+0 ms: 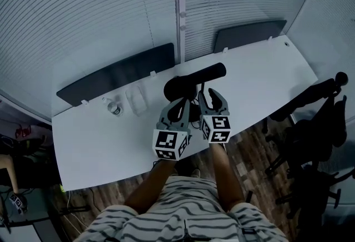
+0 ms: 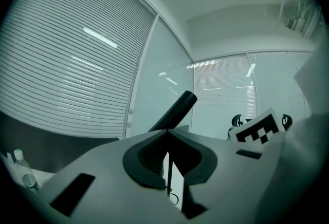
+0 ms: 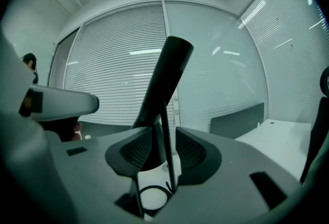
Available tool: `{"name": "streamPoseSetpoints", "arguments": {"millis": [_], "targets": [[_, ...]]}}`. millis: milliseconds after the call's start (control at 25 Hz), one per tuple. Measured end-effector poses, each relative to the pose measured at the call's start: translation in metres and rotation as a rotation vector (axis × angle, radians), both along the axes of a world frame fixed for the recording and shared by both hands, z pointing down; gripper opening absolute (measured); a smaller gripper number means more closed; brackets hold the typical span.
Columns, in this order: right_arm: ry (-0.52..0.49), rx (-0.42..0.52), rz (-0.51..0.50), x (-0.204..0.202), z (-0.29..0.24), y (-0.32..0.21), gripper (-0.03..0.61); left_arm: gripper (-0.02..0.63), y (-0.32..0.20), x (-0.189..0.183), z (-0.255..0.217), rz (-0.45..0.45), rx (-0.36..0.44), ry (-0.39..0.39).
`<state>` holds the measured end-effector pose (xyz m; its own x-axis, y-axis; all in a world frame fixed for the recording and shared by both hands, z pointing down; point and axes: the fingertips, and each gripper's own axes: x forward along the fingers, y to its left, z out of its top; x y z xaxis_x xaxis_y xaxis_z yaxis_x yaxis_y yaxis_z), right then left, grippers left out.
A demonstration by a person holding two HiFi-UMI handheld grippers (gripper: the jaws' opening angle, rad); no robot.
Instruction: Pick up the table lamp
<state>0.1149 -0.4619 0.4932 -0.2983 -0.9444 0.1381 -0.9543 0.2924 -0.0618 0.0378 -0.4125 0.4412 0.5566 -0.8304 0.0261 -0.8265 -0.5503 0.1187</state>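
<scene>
Right gripper view: the jaws of the right gripper are held wide apart, and the thin stem of the table lamp is seen between them, not pressed by the pads. The left gripper, just beside it, is closed at the tips. The lamp is placed on the white table, near the blinds.

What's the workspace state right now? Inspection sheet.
Surface: white curved desk.
Job's things: black table lamp with tube head, standing mid-desk.
Clutter: small clear plastic bottle, clear container.
Grippers: left tool jaws together by the lamp's thin stem, grip unclear; right tool open around that stem, not pressing.
Cables: thin dark loop at stem foot, possibly cord.
Surroundings: slatted blinds, black desk screens, black office chairs, wood floor.
</scene>
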Motion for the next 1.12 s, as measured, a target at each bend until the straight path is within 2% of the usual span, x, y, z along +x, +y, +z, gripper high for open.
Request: {"name": "streamPoseSetpoints", "arguments": {"millis": [640,800,1000,1120], "targets": [[0.043,-0.075,0.037,0.006,0.045,-0.032,0.130,0.008,-0.004,-0.010,0.001,-0.022,0.006,-0.030],[0.064,-0.061,0.026,0.001,0.045,-0.037,0.123,0.008,-0.006,-0.013,0.003,-0.032,0.000,-0.033],[0.091,-0.020,0.023,-0.004,0.043,-0.036,0.061,0.008,-0.005,-0.015,0.003,-0.046,-0.002,-0.039],[0.089,0.007,0.024,-0.003,0.042,-0.036,0.060,0.008,-0.005,-0.019,0.005,-0.055,-0.007,-0.041]]}}
